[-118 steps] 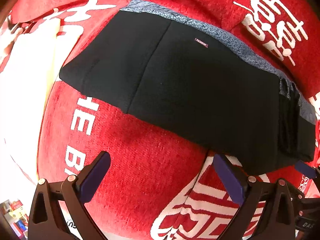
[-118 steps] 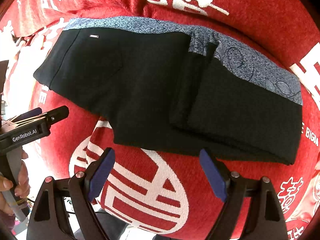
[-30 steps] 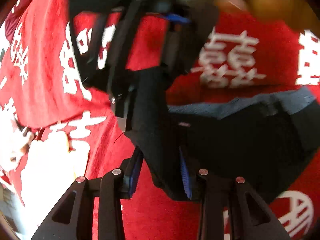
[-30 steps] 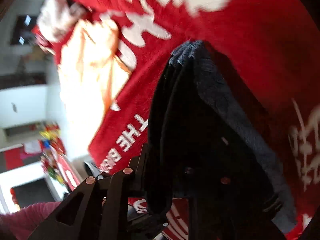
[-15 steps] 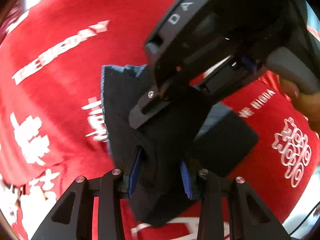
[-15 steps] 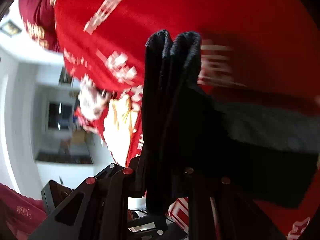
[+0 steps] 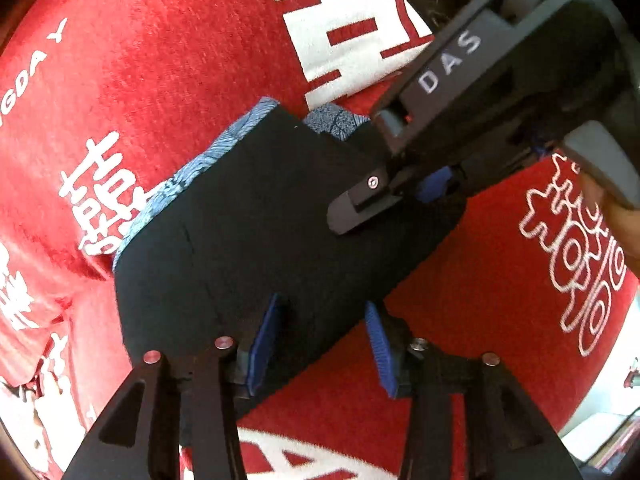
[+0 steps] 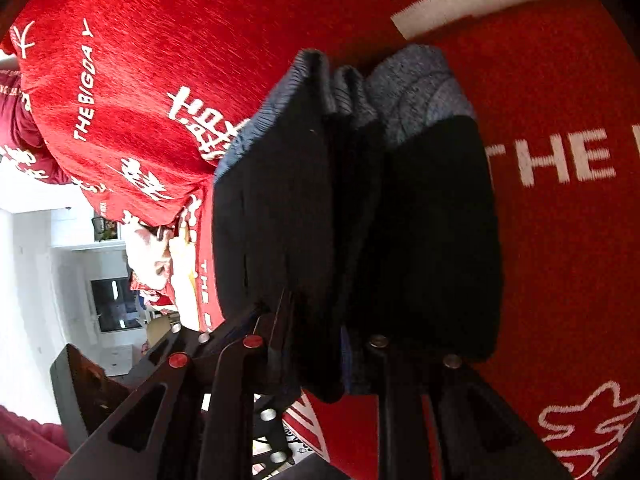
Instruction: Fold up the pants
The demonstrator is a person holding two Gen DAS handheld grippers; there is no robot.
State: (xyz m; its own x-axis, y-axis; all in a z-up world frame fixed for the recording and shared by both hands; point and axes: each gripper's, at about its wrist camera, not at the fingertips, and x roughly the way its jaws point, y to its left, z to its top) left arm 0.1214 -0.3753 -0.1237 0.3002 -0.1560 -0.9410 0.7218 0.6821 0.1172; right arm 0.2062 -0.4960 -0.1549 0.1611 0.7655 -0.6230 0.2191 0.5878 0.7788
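At the bottom of the left wrist view, the left gripper (image 7: 320, 344) is pinching the near edge of the folded black pants (image 7: 256, 232), its blue pads (image 7: 262, 344) sitting on either side of the thick bundle. Just beyond, the pants are lying as a compact stack on the red blanket (image 7: 160, 60), with the blue-grey patterned waistband (image 7: 192, 172) showing along the far left edge. Farther still, the right gripper (image 7: 404, 196) is reaching in from the upper right and gripping the opposite side of the bundle.

In the right wrist view, the right gripper (image 8: 316, 356) is pressed onto several layers of the pants (image 8: 280, 220), which are standing edge-on before the lens, so the bundle is probably lifted at that side.

The likely trouble from here is the stack slipping apart: the layers are thick and loosely aligned, and if either grip is catching only the outer layers, the inner ones could sag or fan out when the bundle is set down.

The right view alone is showing the separate folds at the end of the bundle and a bright room (image 8: 60, 280) beyond the blanket; the left view alone is showing how both tools are sitting on the flat top of the pants.
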